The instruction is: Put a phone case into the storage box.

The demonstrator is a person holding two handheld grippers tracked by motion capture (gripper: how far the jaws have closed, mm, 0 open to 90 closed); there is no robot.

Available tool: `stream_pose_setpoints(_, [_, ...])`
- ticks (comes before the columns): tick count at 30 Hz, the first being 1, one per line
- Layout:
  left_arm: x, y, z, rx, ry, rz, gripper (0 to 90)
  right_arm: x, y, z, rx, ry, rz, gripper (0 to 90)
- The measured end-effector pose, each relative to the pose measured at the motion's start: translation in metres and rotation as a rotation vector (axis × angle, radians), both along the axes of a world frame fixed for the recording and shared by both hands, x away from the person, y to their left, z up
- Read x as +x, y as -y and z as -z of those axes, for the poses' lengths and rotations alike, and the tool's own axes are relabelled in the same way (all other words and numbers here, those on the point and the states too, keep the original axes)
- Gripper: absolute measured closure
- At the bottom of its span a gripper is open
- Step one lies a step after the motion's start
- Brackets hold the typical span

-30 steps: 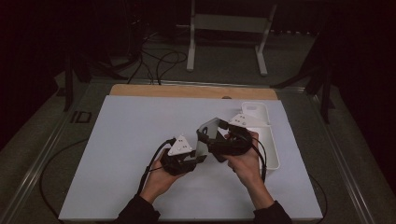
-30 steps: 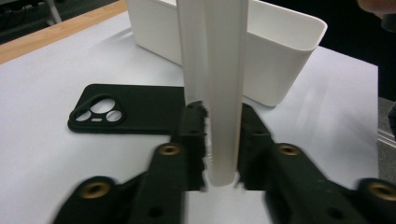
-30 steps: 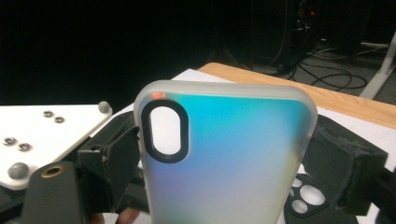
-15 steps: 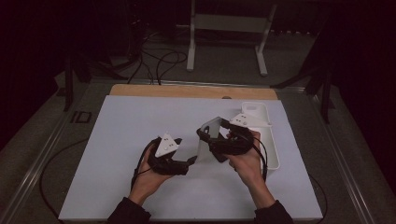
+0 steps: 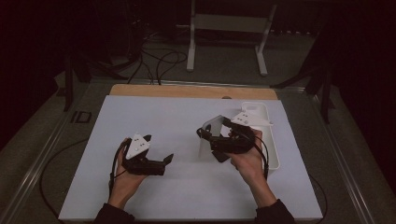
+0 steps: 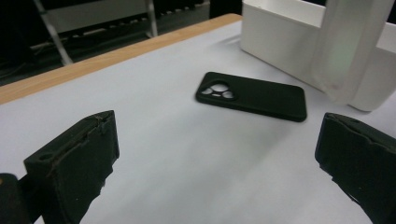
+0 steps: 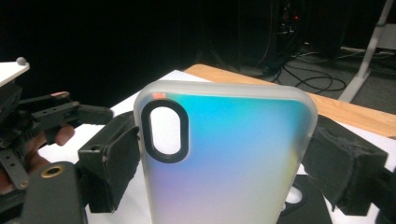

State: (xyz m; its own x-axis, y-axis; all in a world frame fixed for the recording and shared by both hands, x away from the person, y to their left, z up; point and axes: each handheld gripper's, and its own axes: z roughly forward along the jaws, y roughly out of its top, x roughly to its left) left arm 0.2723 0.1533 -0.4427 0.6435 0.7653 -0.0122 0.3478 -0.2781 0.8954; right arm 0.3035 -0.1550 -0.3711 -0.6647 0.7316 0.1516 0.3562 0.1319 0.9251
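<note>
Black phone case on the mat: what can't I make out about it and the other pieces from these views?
- Black phone case: in the high view, hidden behind the right hand-held gripper and the translucent case it holds.
- Translucent case: lower end cut off by the bottom edge of the right gripper view.
- White tray: contents hidden by its wall in the left gripper view.

1. White tray: stands at the surface's right edge and blocks passage there.
2. Left of the tray: black phone case lies flat, just beside it.
3. Farther left of the tray: bare surface, open passage.
</note>
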Motion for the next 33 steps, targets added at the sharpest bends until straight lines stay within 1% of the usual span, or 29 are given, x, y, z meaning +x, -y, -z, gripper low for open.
stream_pose_setpoints(1, [0.000, 0.000, 0.000, 0.000, 0.000, 0.000, 0.3, 0.000, 0.001, -0.001, 0.000, 0.001, 0.001, 17.1])
stream_pose_setpoints(3, [-0.001, -0.008, 0.004, 0.010, 0.000, -0.014, 0.3, 0.001, 0.001, -0.001, 0.000, 0.000, 0.005, 17.1])
stream_pose_setpoints(4, [-0.003, -0.016, 0.009, 0.012, 0.002, -0.017, 0.3, 0.001, 0.003, -0.003, 0.000, 0.004, 0.011, 17.1])
stream_pose_setpoints(6, [-0.004, -0.025, 0.014, -0.006, 0.005, -0.025, 0.3, 0.002, 0.004, -0.004, -0.002, 0.007, 0.016, 17.1])
stream_pose_setpoints(8, [-0.004, -0.025, 0.014, -0.006, 0.005, -0.025, 0.3, 0.002, 0.004, -0.004, -0.004, 0.007, 0.017, 17.1])
stream_pose_setpoints(9, [-0.007, -0.035, 0.018, -0.021, 0.008, -0.040, 0.3, 0.003, 0.005, -0.005, -0.004, 0.007, 0.019, 17.1])
stream_pose_setpoints(10, [-0.009, -0.042, 0.021, -0.025, 0.016, -0.049, 0.3, 0.003, 0.005, -0.006, -0.005, 0.008, 0.020, 17.1])
stream_pose_setpoints(12, [-0.012, -0.048, 0.024, -0.019, 0.022, -0.067, 0.3, 0.004, 0.006, -0.006, -0.009, 0.009, 0.023, 17.1])
stream_pose_setpoints(13, [-0.012, -0.048, 0.024, -0.019, 0.022, -0.067, 0.4, 0.004, 0.006, -0.006, -0.009, 0.009, 0.023, 17.1])
stream_pose_setpoints(15, [-0.017, -0.058, 0.028, -0.031, 0.030, -0.081, 0.4, 0.006, 0.007, -0.007, -0.017, 0.013, 0.029, 17.1])
stream_pose_setpoints(17, [-0.019, -0.060, 0.029, -0.028, 0.029, -0.085, 0.4, 0.006, 0.007, -0.008, -0.016, 0.011, 0.033, 17.1])
stream_pose_setpoints(18, [-0.023, -0.064, 0.032, -0.021, 0.031, -0.090, 0.4, 0.007, 0.009, -0.008, -0.014, 0.012, 0.034, 17.1])
stream_pose_setpoints(19, [-0.023, -0.064, 0.032, -0.021, 0.031, -0.090, 0.3, 0.007, 0.009, -0.008, -0.014, 0.012, 0.034, 17.1])
stream_pose_setpoints(20, [-0.027, -0.068, 0.035, -0.017, 0.033, -0.095, 0.4, 0.008, 0.010, -0.009, -0.016, 0.013, 0.038, 17.1])
stream_pose_setpoints(22, [-0.027, -0.068, 0.035, -0.017, 0.033, -0.095, 0.4, 0.009, 0.010, -0.010, -0.018, 0.013, 0.041, 17.1])
stream_pose_setpoints(23, [-0.032, -0.074, 0.037, -0.020, 0.037, -0.108, 0.4, 0.010, 0.012, -0.011, -0.020, 0.017, 0.045, 17.1])
stream_pose_setpoints(24, [-0.032, -0.074, 0.037, -0.020, 0.037, -0.108, 0.4, 0.010, 0.012, -0.011, -0.020, 0.017, 0.045, 17.1])
stream_pose_setpoints(25, [-0.036, -0.078, 0.039, -0.029, 0.037, -0.122, 0.4, 0.011, 0.012, -0.011, -0.022, 0.016, 0.048, 17.1])
stream_pose_setpoints(26, [-0.038, -0.080, 0.039, -0.026, 0.035, -0.129, 0.4, 0.012, 0.013, -0.013, -0.024, 0.021, 0.055, 17.1])
stream_pose_setpoints(28, [-0.039, -0.082, 0.041, -0.027, 0.035, -0.137, 0.4, 0.013, 0.014, -0.014, -0.029, 0.025, 0.058, 17.1])
stream_pose_setpoints(31, [-0.041, -0.085, 0.042, -0.031, 0.038, -0.149, 0.4, 0.018, 0.018, -0.016, -0.027, 0.024, 0.085, 17.1])
stream_pose_setpoints(33, [-0.042, -0.086, 0.042, -0.031, 0.039, -0.157, 0.4, 0.019, 0.020, -0.017, -0.026, 0.022, 0.091, 17.1])
